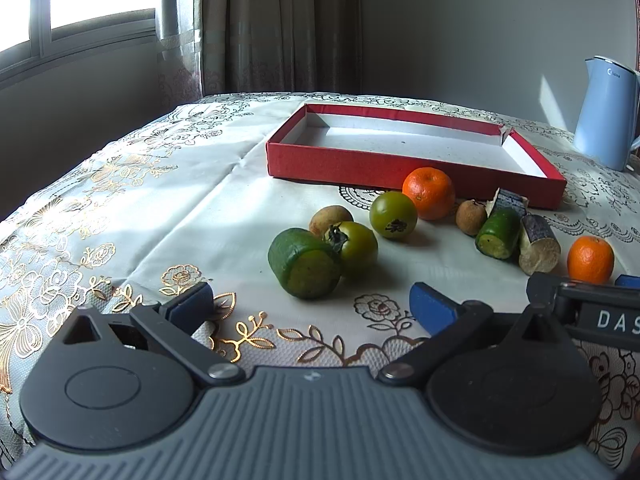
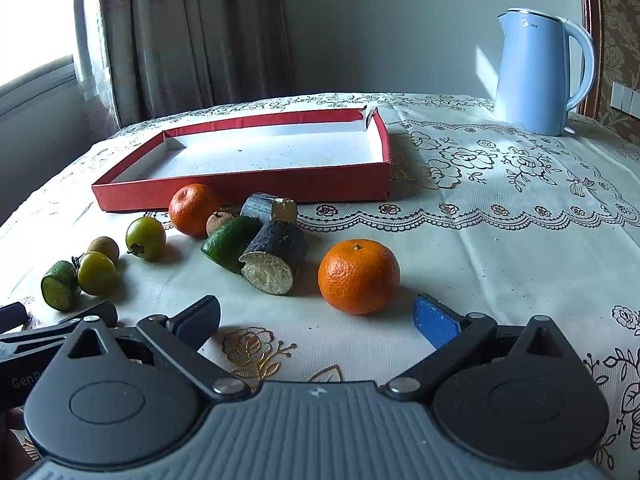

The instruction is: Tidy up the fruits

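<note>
Both claws, the left claw [image 1: 310,304] and the right claw [image 2: 318,320], gape empty above the tabletop [image 2: 500,248], fruit such as the nearest orange [image 2: 359,276] lying just ahead, the red tray [image 2: 240,192] beyond unfilled: sorting not yet begun.

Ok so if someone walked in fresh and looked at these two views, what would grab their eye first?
Probably the red box, shallow and empty, lying toward the back of the flowered tablecloth. Next, the bright orange tangerine just ahead of the open right claw, with a loose scatter of fruit pieces spread between it and the box. The pale blue kettle at the far right corner also stands out.
</note>
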`<state>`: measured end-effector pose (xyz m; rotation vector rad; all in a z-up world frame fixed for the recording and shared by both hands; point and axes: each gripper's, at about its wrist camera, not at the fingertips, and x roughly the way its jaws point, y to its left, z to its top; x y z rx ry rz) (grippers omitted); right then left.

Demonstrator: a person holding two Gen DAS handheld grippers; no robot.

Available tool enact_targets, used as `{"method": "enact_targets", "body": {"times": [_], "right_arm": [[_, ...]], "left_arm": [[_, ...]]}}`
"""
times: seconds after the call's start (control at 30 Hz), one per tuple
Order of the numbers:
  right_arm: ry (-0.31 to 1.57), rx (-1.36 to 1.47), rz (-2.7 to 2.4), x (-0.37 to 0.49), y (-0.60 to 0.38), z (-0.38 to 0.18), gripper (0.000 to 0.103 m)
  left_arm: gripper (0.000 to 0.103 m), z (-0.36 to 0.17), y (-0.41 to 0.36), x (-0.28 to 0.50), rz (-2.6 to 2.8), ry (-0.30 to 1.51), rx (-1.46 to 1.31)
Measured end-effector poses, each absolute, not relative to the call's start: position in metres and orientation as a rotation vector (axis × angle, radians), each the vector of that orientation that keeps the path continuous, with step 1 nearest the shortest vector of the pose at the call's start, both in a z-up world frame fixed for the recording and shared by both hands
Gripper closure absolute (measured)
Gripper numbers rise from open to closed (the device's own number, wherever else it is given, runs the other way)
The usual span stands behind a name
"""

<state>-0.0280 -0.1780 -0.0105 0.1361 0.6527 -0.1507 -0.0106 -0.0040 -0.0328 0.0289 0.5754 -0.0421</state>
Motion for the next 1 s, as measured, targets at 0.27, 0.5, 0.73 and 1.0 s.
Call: {"method": "enact_targets", "body": {"times": [0.27,0.5,0.73,1.0], "right_arm": [[0.646,0.143,-0.149,-0.0295,-0.1784,-0.0098,0.0],[0.629,0.162,-0.14,-0.0321,-0.1809,-0.0095,0.0],[0.621,0.184,-0.124,-0.0326,-0.1842,-0.0095,0.0],[0.632,0.175,-0.104,-0.0313,-0.185,-0.0097,0.0]], "left_arm": [[0.0,-0.0327,-0.0042,-0.0105,-0.042,0.576,0.028],[0.0,-0.0326,-0.0043,-0.0103,-0.041,0.576,0.028],[0.0,-0.0328,-0.0035,-0.0102,-0.045,0.578,0.02],[0.0,-0.0332,-0.0021,-0.0092,-0.048,0.579,0.009]]}}
